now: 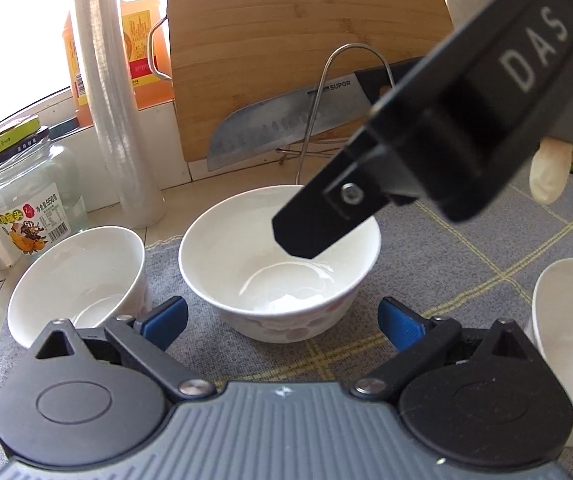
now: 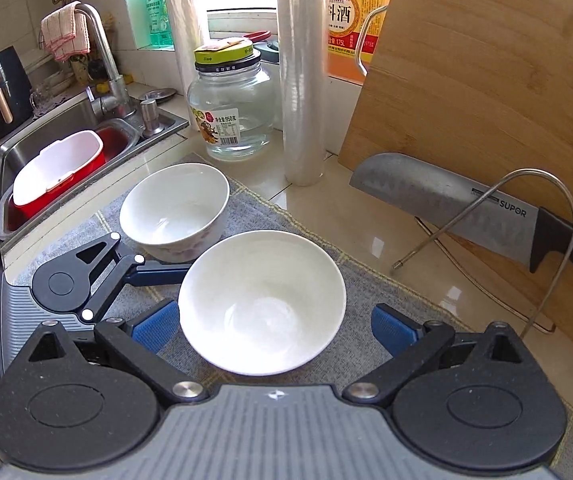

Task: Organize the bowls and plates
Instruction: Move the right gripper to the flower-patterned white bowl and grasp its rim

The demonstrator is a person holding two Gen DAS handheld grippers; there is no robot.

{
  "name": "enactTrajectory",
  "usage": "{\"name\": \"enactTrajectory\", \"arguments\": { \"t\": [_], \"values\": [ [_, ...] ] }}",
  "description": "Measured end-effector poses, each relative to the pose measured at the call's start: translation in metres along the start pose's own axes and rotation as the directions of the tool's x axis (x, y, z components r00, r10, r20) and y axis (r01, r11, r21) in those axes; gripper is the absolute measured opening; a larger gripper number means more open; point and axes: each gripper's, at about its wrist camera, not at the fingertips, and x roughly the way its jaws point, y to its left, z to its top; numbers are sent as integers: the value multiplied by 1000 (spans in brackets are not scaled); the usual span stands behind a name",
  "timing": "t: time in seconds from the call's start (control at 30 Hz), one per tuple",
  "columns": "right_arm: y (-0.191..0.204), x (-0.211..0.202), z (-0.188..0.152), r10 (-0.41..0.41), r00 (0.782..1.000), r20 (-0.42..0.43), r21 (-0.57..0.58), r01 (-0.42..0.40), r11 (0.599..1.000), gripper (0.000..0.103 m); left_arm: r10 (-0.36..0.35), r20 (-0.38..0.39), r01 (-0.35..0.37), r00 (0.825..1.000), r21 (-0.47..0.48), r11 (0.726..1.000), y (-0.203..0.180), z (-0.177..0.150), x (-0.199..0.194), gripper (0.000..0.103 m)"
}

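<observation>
Two grippers are in play, and both stand with jaws spread wide and nothing between them. Nearest your right gripper (image 2: 272, 328) is the middle bowl (image 2: 262, 300), sitting upright on the grey checked mat (image 2: 362, 280), its rim between the blue pads but, as far as I can tell, not yet touched by either. Your left gripper (image 1: 282, 322) faces the same bowl from the other side.

To do this step well, I would let one gripper take it, not both. Bring one pad inside the rim and the other outside, then close on the wall; squeezing across the full width looks likely to slip on glazed china.

Just beyond lies the second bowl (image 2: 174, 210), nearer the sink (image 2: 14, 152), a likely nesting partner. Lift straight up before moving across so the foot clears its rim.

Farther back, a glass jar (image 2: 230, 112), a knife (image 2: 446, 204) and a cutting board (image 2: 486, 80) lean by the wall; keep your swing well short of them.
</observation>
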Motion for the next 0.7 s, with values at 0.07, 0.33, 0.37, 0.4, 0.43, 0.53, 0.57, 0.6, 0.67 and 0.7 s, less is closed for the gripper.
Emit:
{"name": "enactTrajectory", "arguments": {
  "t": [0.07,0.33,0.37,0.4,0.43,0.53,0.57,0.6,0.67,0.7],
  "values": [
    [-5,7,2,11,1000,-8,12,-11,1000,103,1,1,-1,1000,-5,1000,0,0,1,101],
    [-18,29,7,56,998,-28,56,-54,997,102,9,19,-9,1000,17,1000,-5,4,2,100],
    [-18,31,8,58,998,-31,54,-56,997,100,7,21,-7,1000,19,1000,-5,5,3,99],
    [-18,33,9,62,998,-33,54,-60,997,99,3,22,-4,1000,20,1000,-5,5,3,99],
    [-19,34,10,68,997,-36,54,-66,996,98,2,22,-2,1000,20,1000,-5,6,3,99],
    [-19,39,11,77,996,-43,62,-74,995,98,-3,20,2,1000,17,1000,-4,6,4,98],
    [-19,41,11,81,996,-45,65,-78,995,97,-1,23,1,1000,14,1000,-3,6,4,97],
    [-20,42,11,85,995,-45,68,-82,994,96,-2,26,2,1000,12,1000,-3,6,4,97],
    [-20,44,11,93,995,-47,73,-90,993,95,-6,27,6,1000,7,1000,-2,7,3,97],
    [-20,45,10,96,994,-47,75,-92,993,94,-7,27,7,1000,6,1000,-2,7,3,97]
  ]
}}
